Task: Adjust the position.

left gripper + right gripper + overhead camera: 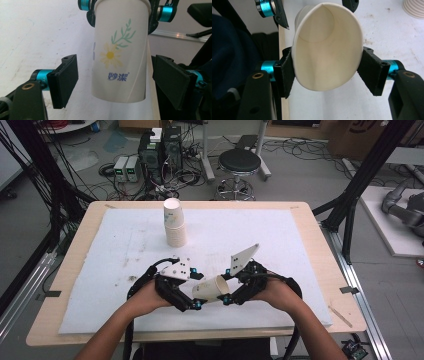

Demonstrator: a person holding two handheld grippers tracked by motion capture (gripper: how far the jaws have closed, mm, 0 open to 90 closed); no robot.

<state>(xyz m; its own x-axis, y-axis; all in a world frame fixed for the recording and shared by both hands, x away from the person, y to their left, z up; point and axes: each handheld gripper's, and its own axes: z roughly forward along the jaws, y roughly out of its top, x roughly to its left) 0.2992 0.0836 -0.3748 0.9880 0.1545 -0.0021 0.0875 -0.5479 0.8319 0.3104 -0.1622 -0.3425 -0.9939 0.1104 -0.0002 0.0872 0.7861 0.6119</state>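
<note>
A white paper cup [210, 289] lies on its side in the air between the two grippers, low over the front of the white mat [280, 245]. My right gripper [226, 285] is shut on its rim end, and in the right gripper view the cup [327, 50] is squeezed into an oval between the pads of that gripper [327, 72]. My left gripper [196, 289] stands open around the cup's base end. In the left gripper view the flower-printed cup [118, 57] hangs between the spread jaws of the left gripper [117, 82], with a gap on each side.
A stack of upturned paper cups [175, 222] stands at the back middle of the mat, its edge seen in the right gripper view [413, 8]. The wooden table [310, 225] frames the mat. A stool [239, 162] and electronics sit on the floor beyond.
</note>
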